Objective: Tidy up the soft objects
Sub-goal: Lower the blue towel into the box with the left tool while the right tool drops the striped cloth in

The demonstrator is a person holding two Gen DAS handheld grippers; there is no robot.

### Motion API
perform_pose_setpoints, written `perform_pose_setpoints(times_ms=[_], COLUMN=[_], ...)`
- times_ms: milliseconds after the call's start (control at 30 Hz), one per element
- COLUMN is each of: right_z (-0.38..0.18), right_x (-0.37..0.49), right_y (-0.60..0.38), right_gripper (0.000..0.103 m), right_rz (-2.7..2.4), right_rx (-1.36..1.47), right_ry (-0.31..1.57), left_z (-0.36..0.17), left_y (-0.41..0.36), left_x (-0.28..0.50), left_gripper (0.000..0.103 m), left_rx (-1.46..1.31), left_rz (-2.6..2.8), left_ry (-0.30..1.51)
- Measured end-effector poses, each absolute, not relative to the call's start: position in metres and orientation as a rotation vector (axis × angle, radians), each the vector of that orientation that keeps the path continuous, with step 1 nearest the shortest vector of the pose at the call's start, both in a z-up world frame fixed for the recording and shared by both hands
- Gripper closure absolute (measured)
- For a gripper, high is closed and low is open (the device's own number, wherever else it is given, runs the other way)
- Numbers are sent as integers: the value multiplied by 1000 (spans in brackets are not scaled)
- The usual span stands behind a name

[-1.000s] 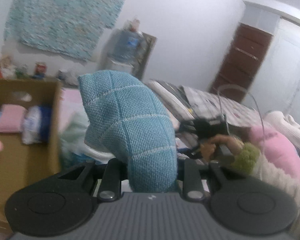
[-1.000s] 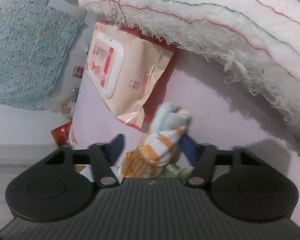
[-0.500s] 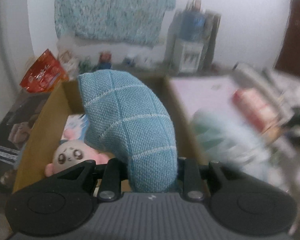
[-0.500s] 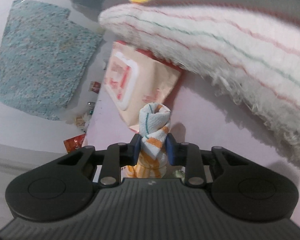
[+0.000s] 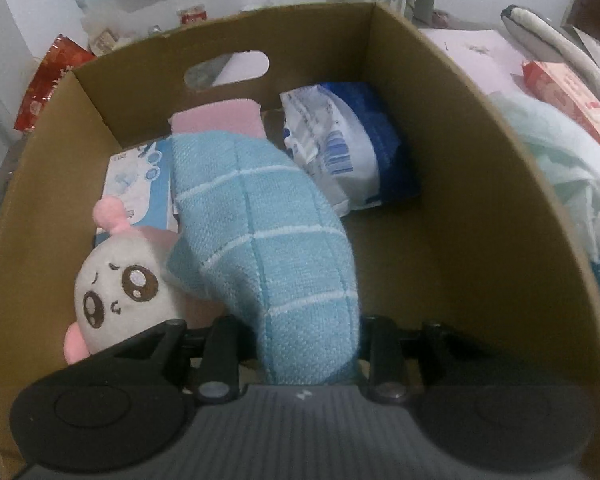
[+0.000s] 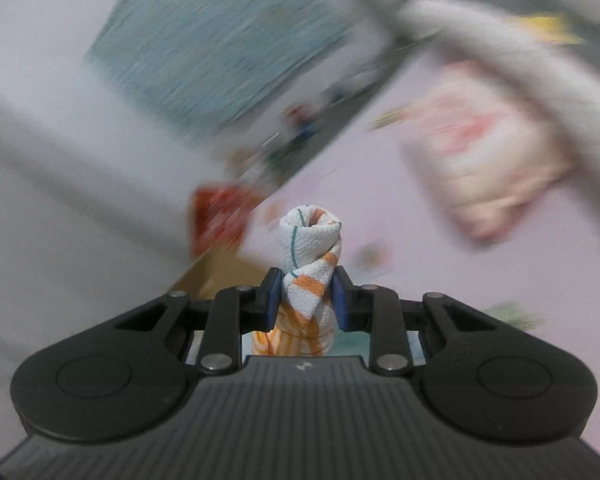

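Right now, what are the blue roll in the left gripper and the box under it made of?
Blue roll: looks like woven or knitted fabric, matte, with a coarse visible weave and pale grid lines.
Box: plain brown cardboard, matte, with thin walls, creased corners and a punched handle slot.

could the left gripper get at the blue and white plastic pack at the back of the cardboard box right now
Probably not: the left gripper is shut on the blue checked knitted cloth, so its jaws are full. The way to the blue and white plastic pack looks open inside the cardboard box.
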State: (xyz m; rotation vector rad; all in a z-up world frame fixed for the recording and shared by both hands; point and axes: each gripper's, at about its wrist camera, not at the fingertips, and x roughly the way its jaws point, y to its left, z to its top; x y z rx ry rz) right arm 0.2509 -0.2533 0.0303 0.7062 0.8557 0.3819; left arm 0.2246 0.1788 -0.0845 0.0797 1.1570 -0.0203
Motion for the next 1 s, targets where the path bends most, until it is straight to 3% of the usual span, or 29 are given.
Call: perform_pose_setpoints(times_ms=[133,433,667,1000], right_z=[47,32,2,-13], right_x=[275,328,339,361], right_y=[-167,-7,53,80], right_gripper=[78,78,79,75], right_rz=[629,759,719,668], right_rx=[608,188,72,-9], right_ry=[928,1207,1379,1423], left_z=[-90,-89,-89,-90], left_y=[184,201,211,218], left_x=[226,225,225,227], left_gripper=[64,64,62,59], left_rx=[64,-12,-54,-77], left_rz=[-48,-55,-41,-32], left_ry=[1158,1141,1142,1148])
